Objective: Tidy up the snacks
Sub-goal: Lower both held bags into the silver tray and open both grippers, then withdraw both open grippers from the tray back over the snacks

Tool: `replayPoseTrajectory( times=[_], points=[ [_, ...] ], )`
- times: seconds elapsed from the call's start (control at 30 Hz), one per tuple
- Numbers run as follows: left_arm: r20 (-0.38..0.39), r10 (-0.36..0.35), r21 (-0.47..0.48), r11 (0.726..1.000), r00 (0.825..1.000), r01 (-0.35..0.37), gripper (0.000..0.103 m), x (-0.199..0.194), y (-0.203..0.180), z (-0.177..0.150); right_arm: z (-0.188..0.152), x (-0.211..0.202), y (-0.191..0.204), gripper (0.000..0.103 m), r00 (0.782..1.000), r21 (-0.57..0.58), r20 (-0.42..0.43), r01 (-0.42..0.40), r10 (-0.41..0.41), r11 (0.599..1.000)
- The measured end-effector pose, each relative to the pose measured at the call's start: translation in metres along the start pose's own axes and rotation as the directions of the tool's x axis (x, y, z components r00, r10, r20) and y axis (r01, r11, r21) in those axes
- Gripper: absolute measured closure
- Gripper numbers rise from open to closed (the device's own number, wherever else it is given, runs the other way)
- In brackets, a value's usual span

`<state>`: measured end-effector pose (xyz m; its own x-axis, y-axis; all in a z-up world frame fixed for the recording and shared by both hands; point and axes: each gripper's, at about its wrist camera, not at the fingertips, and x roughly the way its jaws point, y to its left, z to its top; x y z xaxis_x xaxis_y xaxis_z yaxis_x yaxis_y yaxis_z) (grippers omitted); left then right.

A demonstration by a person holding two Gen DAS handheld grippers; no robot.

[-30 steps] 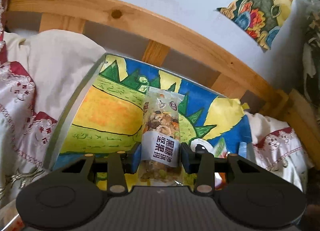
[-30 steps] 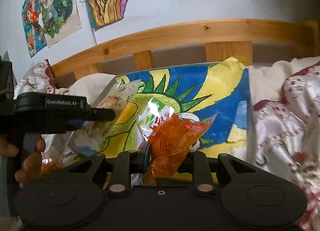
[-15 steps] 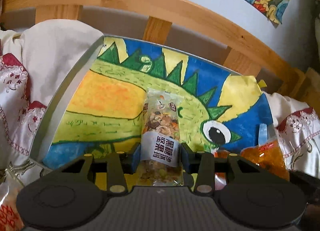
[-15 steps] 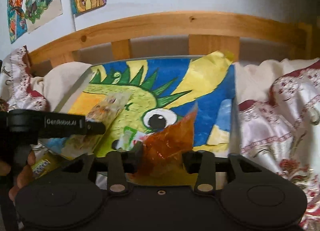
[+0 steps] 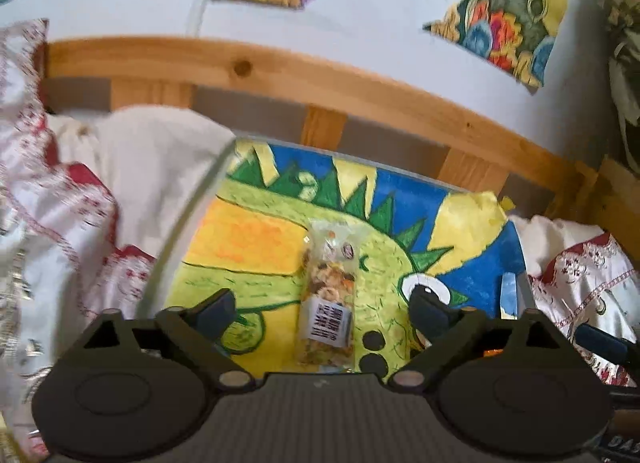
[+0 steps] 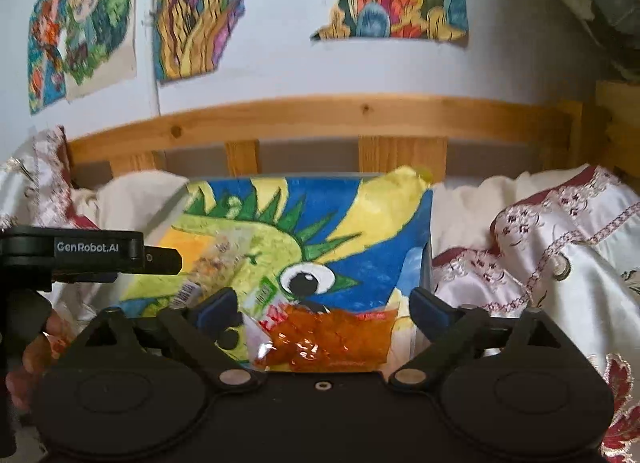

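1. The left tongs (image 5: 324, 313) have just been opened wide. Half a second ago the nut bar (image 5: 329, 295) was pinched between the pads; now it lies between them, clear of both, flat on the dragon board (image 5: 248, 239).

2. The right tongs (image 6: 322, 309) have likewise just been opened. The orange pack (image 6: 328, 339), gripped a moment ago, is now seen loose between the spread pads, resting on the near edge of the board beside a green-and-white wrapper (image 6: 266, 297). No contact with either pad is seen.

3. Both snacks have thus been released onto the board, which rests on the bed (image 6: 560, 247) in front of the wooden headboard (image 6: 320, 115). The bar is placed towards the left half, lengthwise; the orange pack lies near the painted eye, to the right.

4. This placing step is judged finished for these two items. Whether more snacks remain cannot be told with certainty, though a packet is glimpsed at the lower left of the right view, beside the person's hand (image 6: 24, 359).
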<state>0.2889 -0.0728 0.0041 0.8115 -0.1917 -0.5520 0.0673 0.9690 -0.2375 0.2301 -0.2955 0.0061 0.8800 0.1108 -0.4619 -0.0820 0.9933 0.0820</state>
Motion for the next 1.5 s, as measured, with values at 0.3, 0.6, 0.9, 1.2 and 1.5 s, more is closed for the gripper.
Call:
replayPoseTrajectory(
  times=[0.3, 0.6, 0.9, 1.2, 1.5],
  points=[
    [0.1, 0.036, 0.027, 0.999, 0.994, -0.039, 0.001, -0.065, 0.007, -0.016, 0.004, -0.056, 0.012, 0.001, 0.993, -0.016, 0.112, -0.04, 0.042, 0.999],
    [0.136, 0.029, 0.047, 0.998, 0.99, -0.036, 0.001, -0.134, 0.027, -0.049, -0.008, -0.114, 0.03, 0.001, 0.983, -0.021, 0.141, -0.117, 0.119, 0.993],
    [0.082, 0.02, 0.032, 0.999, 0.996, -0.023, 0.0, -0.183, 0.051, -0.073, -0.024, -0.158, 0.048, 0.001, 0.977, -0.009, 0.119, -0.178, 0.178, 0.984],
    [0.014, 0.07, 0.075, 0.995, 0.997, -0.071, 0.001, -0.212, 0.068, -0.092, -0.038, -0.176, 0.07, 0.001, 0.974, -0.069, 0.086, -0.204, 0.21, 0.977],
    [-0.088, 0.13, 0.138, 0.984, 0.988, -0.117, 0.001, -0.213, 0.075, -0.103, -0.056, -0.172, 0.094, 0.001, 0.976, -0.119, -0.017, -0.218, 0.218, 0.969]
  ],
)
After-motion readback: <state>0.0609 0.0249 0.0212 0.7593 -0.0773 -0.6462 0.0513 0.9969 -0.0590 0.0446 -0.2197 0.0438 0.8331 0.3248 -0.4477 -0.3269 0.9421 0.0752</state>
